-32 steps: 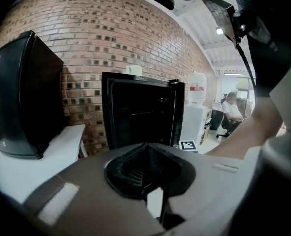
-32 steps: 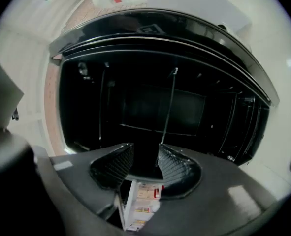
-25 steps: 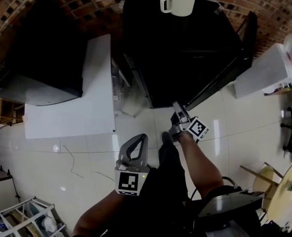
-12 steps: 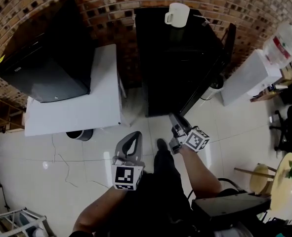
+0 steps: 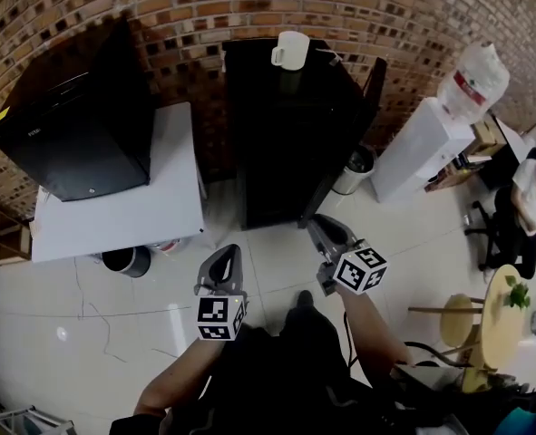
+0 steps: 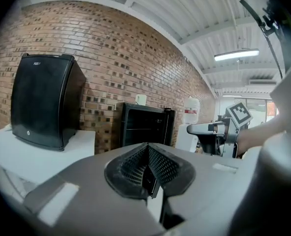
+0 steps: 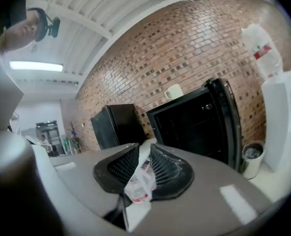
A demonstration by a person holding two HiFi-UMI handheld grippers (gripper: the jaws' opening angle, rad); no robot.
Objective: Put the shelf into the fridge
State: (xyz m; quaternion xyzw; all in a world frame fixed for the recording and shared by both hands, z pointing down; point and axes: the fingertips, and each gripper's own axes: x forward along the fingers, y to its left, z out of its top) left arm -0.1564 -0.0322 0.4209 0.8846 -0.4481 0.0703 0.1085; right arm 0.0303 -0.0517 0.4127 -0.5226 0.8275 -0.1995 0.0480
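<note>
The black fridge (image 5: 286, 143) stands open against the brick wall, its door (image 5: 363, 107) swung to the right and a white mug (image 5: 290, 50) on top. Its inside is dark; thin level lines cross it in the left gripper view, where the fridge (image 6: 143, 124) faces me. My left gripper (image 5: 222, 259) is shut and empty, its pads meeting (image 6: 147, 146). My right gripper (image 5: 320, 229) is a short way in front of the fridge. Its jaws have just been closing and now pinch a crumpled clear plastic scrap (image 7: 138, 183) with red print. No loose shelf shows.
A second black fridge (image 5: 77, 134) sits on a white table (image 5: 122, 216) at the left, a dark bucket (image 5: 127, 259) below it. A bin (image 5: 356, 163) and a water dispenser (image 5: 422, 148) stand right of the door. A person (image 5: 531, 188) sits far right.
The head view has pulled back and up, so more of the room shows. Both grippers have come away from the fridge's foot, and the right one has rolled.
</note>
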